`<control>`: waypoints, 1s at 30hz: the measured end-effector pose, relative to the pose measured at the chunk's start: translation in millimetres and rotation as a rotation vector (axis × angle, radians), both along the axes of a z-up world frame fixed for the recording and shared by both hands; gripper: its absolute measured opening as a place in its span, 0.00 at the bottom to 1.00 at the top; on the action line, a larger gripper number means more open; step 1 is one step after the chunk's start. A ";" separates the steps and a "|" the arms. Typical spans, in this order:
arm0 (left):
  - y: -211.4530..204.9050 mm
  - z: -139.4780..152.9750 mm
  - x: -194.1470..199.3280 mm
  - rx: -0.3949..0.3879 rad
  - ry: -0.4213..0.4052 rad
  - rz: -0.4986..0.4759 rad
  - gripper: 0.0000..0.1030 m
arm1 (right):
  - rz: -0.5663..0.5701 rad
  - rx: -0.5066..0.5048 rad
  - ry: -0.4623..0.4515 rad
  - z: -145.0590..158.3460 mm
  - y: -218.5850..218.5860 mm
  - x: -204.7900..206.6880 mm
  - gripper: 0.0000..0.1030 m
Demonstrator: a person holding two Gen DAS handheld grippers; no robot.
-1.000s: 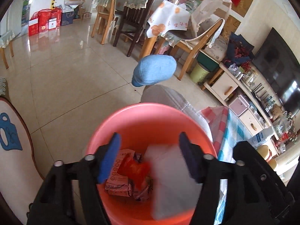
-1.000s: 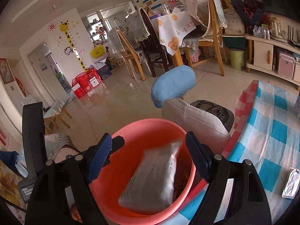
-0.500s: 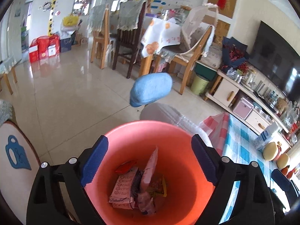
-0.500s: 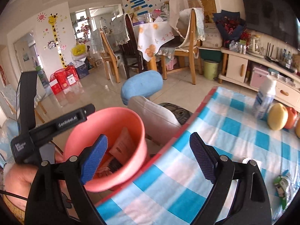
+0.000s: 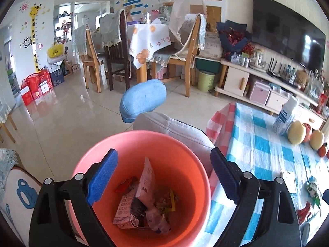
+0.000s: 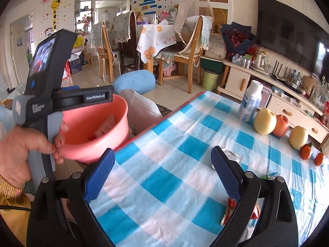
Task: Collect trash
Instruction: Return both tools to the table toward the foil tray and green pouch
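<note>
A pink plastic bucket [image 5: 185, 144] holds several crumpled wrappers [image 5: 144, 203] and stands beside the table's left edge; it also shows in the right wrist view [image 6: 98, 127]. My left gripper [image 5: 164, 180] is open and empty right above the bucket. My right gripper [image 6: 162, 173] is open and empty over the blue checked tablecloth [image 6: 185, 144]. A silver foil wrapper [image 6: 231, 156], a red wrapper [image 6: 229, 212] and a green wrapper [image 6: 269, 176] lie on the cloth by its right finger. The left gripper's handle [image 6: 47, 94] shows beside the bucket.
A white bottle [image 6: 251, 100], pale pears [image 6: 264, 121], a red apple [image 6: 281, 125] and small oranges [image 6: 305, 151] stand at the table's far side. A blue-cushioned chair [image 5: 144, 100] stands behind the bucket. Dining chairs and a TV cabinet [image 5: 267, 86] stand further back.
The white packet has dropped into the bucket and stands among the wrappers. My right gripper has swung right from the bucket to over the table. My left gripper has tilted up.
</note>
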State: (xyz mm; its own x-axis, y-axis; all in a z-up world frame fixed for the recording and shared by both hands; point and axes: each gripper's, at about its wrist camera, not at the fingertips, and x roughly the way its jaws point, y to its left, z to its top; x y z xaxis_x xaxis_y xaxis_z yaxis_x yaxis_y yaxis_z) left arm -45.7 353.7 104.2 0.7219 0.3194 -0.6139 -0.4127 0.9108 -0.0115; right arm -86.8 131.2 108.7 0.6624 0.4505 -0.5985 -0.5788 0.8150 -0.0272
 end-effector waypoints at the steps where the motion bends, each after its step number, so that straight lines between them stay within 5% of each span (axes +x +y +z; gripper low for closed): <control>1: -4.7 0.0 1.3 0.001 0.007 -0.010 0.89 | -0.003 -0.008 -0.003 -1.0 -3.3 -2.4 0.92; 30: -144.4 -15.3 -12.4 0.225 0.054 -0.241 0.89 | -0.128 0.038 0.001 -20.4 -126.0 -31.2 0.93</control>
State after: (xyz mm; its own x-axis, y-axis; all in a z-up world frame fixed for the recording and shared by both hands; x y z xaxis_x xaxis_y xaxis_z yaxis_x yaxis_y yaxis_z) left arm -58.0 209.2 88.9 0.7613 0.2753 -0.5870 -0.1794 0.9595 0.2172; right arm -118.1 5.2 88.3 0.7154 0.3843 -0.5836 -0.4698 0.8828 0.0055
